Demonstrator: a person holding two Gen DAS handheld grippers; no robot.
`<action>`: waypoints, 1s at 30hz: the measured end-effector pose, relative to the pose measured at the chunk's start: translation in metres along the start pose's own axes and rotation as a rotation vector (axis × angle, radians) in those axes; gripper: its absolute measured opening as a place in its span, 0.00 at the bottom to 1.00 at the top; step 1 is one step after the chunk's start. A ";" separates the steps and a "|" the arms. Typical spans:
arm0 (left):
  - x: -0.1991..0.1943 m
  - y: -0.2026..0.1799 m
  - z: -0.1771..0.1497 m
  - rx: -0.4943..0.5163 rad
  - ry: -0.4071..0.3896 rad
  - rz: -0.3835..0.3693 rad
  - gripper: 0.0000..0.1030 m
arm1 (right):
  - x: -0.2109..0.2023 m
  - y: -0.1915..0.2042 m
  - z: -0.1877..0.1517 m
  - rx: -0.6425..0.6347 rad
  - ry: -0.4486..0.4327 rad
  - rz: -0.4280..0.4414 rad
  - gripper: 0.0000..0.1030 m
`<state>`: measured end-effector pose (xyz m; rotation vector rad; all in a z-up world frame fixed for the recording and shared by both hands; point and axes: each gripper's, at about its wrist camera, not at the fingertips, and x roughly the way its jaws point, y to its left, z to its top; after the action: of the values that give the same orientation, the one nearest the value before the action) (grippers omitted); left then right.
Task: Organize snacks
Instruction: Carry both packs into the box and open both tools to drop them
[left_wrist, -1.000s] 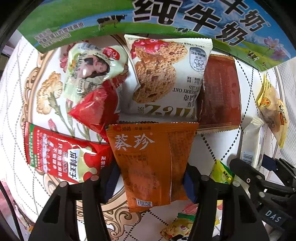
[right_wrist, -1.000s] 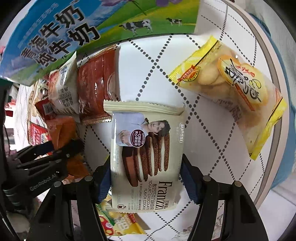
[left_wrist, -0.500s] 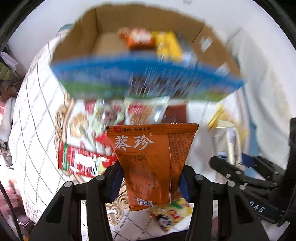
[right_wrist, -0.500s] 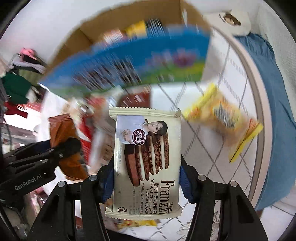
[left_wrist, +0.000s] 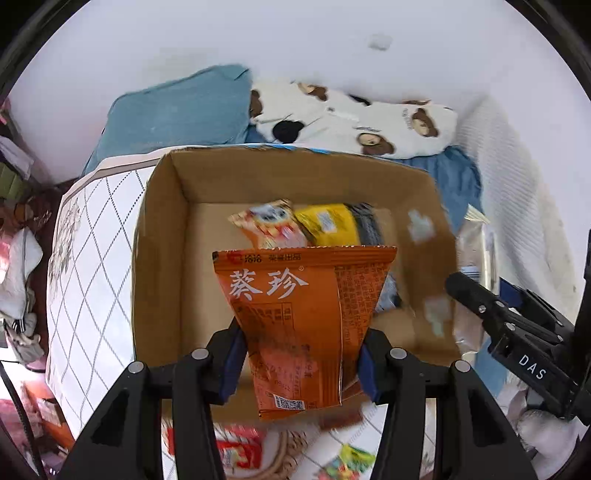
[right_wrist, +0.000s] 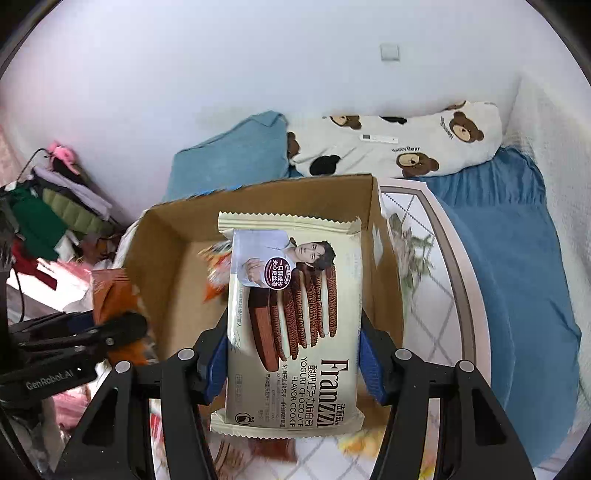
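Note:
My left gripper (left_wrist: 301, 358) is shut on an orange snack packet (left_wrist: 299, 317) and holds it above the near edge of an open cardboard box (left_wrist: 159, 258). Inside the box lie an orange-and-red packet (left_wrist: 269, 223) and a yellow packet (left_wrist: 327, 225). My right gripper (right_wrist: 293, 358) is shut on a cream Franzzi chocolate cookie packet (right_wrist: 291, 317), held over the same box (right_wrist: 162, 266). The right gripper also shows at the right of the left wrist view (left_wrist: 517, 328), and the left gripper at the left of the right wrist view (right_wrist: 74, 339).
The box stands on a white table (left_wrist: 88, 280) with a diamond pattern. Loose snacks lie below the box, among them a red packet (left_wrist: 236, 448). Behind are a blue cushion (left_wrist: 177, 114), a bear-print pillow (right_wrist: 399, 144) and a white wall. Clothes pile (right_wrist: 48, 214) at the left.
Both grippers have risen from the table with their packets and now look down into the open box. The snacks on the table have dropped out of most of the view.

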<state>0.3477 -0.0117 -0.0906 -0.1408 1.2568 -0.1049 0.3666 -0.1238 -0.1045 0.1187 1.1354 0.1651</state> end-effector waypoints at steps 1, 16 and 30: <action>0.010 0.003 0.007 -0.007 0.015 0.010 0.47 | 0.012 -0.002 0.011 -0.002 0.010 -0.011 0.59; 0.086 0.053 0.075 -0.151 0.143 0.058 0.88 | 0.115 -0.015 0.058 0.027 0.143 -0.085 0.94; 0.083 0.030 0.036 -0.082 0.132 0.088 0.89 | 0.110 -0.002 0.021 -0.014 0.174 -0.139 0.94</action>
<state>0.4079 0.0069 -0.1629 -0.1514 1.3982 0.0141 0.4314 -0.1050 -0.1941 0.0125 1.3108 0.0606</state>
